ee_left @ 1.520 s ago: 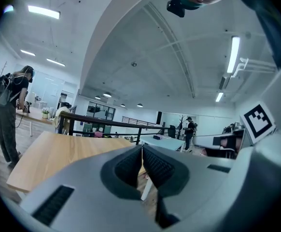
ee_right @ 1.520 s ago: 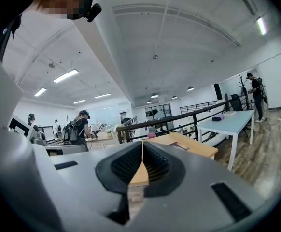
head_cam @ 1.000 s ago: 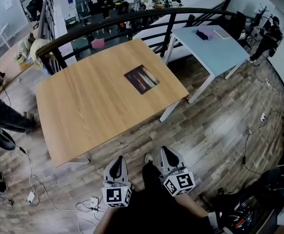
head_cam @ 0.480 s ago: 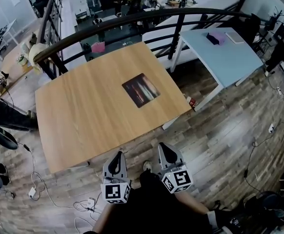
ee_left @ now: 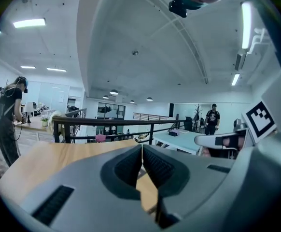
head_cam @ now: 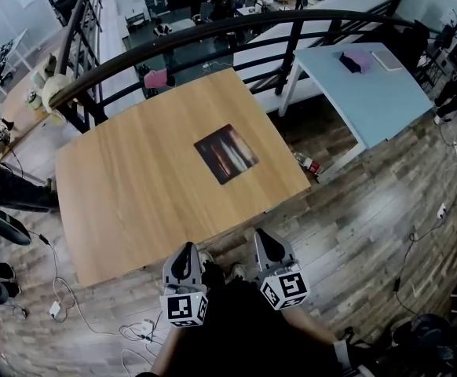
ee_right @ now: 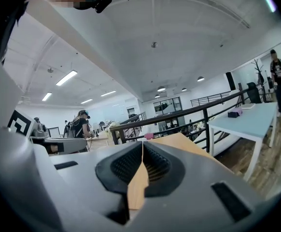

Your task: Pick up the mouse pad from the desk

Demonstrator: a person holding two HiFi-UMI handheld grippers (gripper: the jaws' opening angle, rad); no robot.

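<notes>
A dark square mouse pad (head_cam: pixel 226 154) with streaks of colour lies flat on the wooden desk (head_cam: pixel 134 187), right of the desk's middle. My left gripper (head_cam: pixel 184 254) sits at the desk's near edge, shut and empty. Beside it on the right, my right gripper (head_cam: pixel 263 239) is also shut with nothing held. Both are well short of the pad. In the left gripper view the jaws (ee_left: pixel 142 151) meet over the desk top (ee_left: pixel 44 158). The right gripper view has its shut jaws (ee_right: pixel 142 151) aimed along the desk (ee_right: pixel 184 143).
A black railing (head_cam: pixel 213 34) curves behind the desk. A light blue table (head_cam: pixel 370 85) stands to the right with a purple box (head_cam: pixel 356 60). Cables (head_cam: pixel 71 312) lie on the wood floor at lower left. People stand far off (ee_left: pixel 5 115) (ee_right: pixel 278 76).
Both grippers have come forward to the desk's near edge. The desk and mouse pad now sit lower and nearer in the head view.
</notes>
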